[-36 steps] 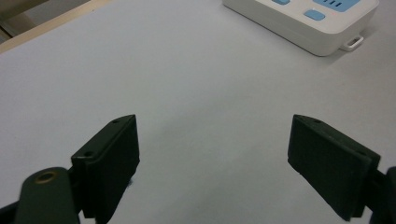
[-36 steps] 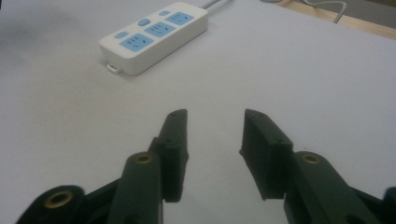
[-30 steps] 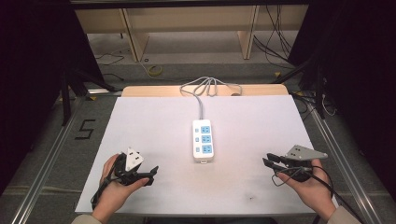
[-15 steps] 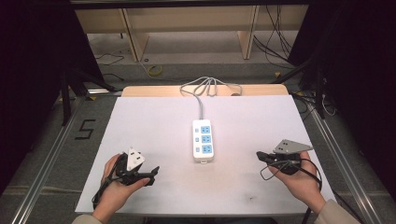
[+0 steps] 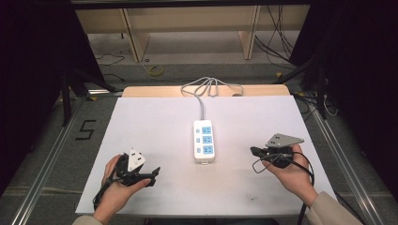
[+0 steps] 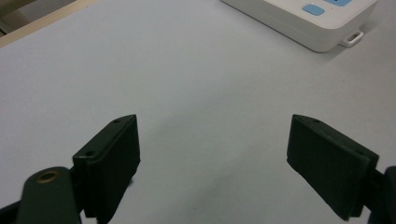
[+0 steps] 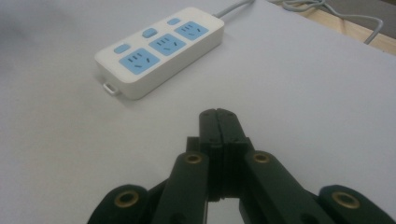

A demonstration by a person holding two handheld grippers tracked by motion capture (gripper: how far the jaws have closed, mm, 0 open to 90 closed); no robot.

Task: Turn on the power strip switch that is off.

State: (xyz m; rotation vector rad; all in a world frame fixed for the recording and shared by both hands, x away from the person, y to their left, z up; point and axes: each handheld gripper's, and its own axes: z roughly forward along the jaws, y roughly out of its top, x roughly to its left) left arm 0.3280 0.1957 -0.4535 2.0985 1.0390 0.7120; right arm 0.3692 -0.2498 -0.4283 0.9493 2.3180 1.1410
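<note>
The power strip (image 5: pixel 203 140) is lying flat near the middle of the white table (image 5: pixel 155 126), its long side running from the near edge toward the far edge. Three blue socket faces are pointing up, each with a small blue switch beside it. Its grey cord (image 5: pixel 201 96) is leaving the far end and looping in a loose coil at the table's far edge, where a strip of bare wood is showing.

The left gripper (image 5: pixel 151 172) is sitting low near the near-left corner, held in the person's left hand (image 5: pixel 115 185), pointing toward the table's middle. In the left gripper view its jaws are standing wide apart with nothing between them, over bare table; the near end of the power strip (image 6: pixel 303 21) is showing at the top right, well apart from the tips.

The right gripper (image 5: pixel 254 151) is resting toward the right edge, held in the right hand (image 5: pixel 293 173), tips aiming at the strip. In the right gripper view its jaws are pressed together, gripping nothing, tips (image 7: pixel 218 116) near the surface. The power strip (image 7: pixel 161 49) is lying ahead and to the left, not touching.
</note>
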